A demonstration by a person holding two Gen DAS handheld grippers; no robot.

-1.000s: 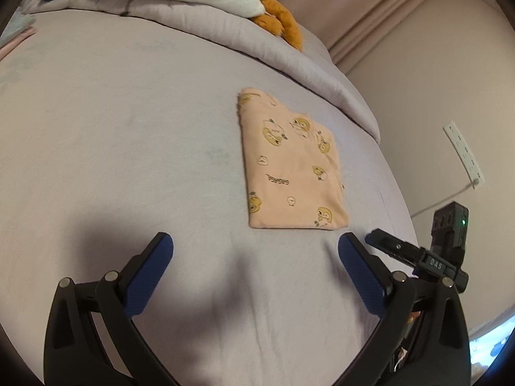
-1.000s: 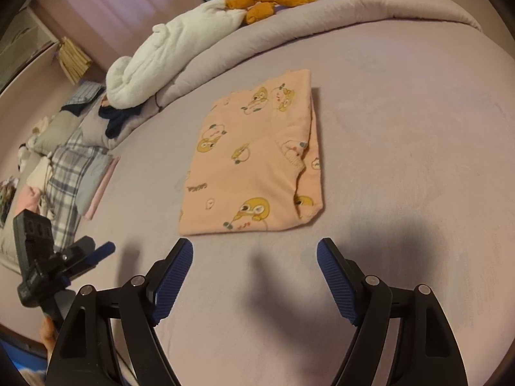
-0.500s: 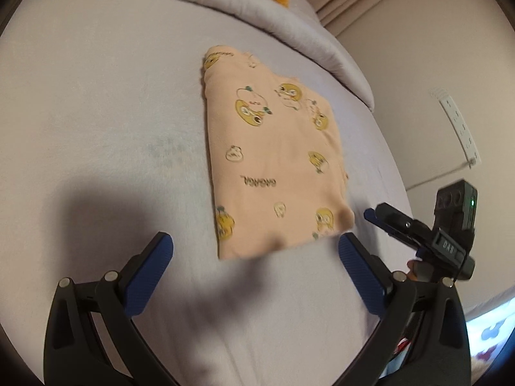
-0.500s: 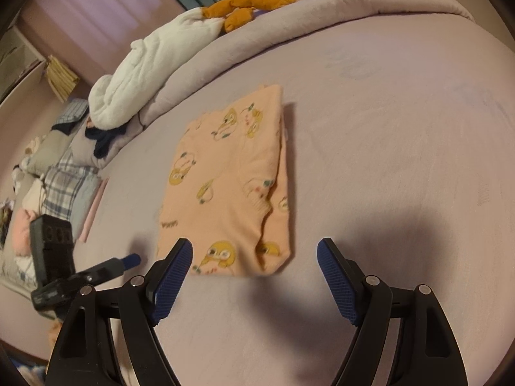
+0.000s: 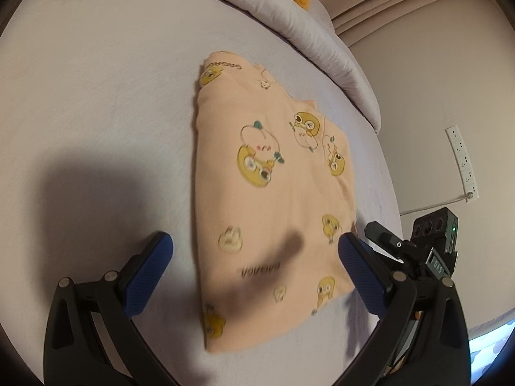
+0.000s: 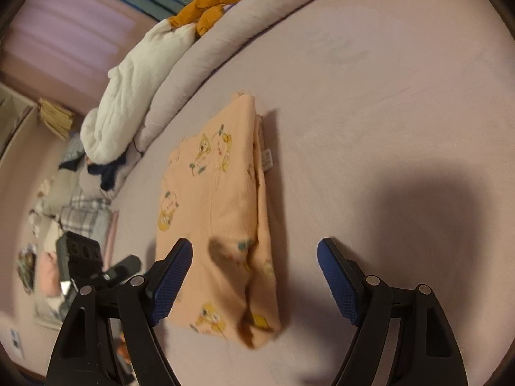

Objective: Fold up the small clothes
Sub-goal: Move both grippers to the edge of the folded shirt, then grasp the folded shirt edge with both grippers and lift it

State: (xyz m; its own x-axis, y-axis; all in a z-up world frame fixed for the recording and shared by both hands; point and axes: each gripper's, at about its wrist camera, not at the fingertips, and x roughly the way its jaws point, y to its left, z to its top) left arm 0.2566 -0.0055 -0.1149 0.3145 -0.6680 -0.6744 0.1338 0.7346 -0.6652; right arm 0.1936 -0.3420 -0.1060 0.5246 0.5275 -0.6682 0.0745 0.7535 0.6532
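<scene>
A small peach garment (image 5: 273,199) printed with yellow cartoon ducks lies folded flat on the lilac bed sheet (image 5: 96,96). My left gripper (image 5: 254,265) hovers open over its near end, blue pads wide apart and nothing between them. The right gripper (image 5: 383,241) shows at the right edge of the left wrist view. In the right wrist view the same garment (image 6: 219,212) lies with its thick folded edge and a white label on the right. My right gripper (image 6: 254,276) stands open above the garment's near right corner, touching nothing. The left gripper (image 6: 125,267) appears at the left there.
A rolled lilac duvet (image 6: 225,41) runs along the far side of the bed, with a white blanket (image 6: 128,106) and an orange plush toy (image 6: 209,9) on it. Piled clothes (image 6: 80,212) lie beyond the bed's left edge. A wall and power strip (image 5: 463,164) stand to the right.
Both grippers have moved forward and down toward the garment, which now fills more of each view and reaches between the fingers. The right gripper has rolled. Jaws stay wide.
</scene>
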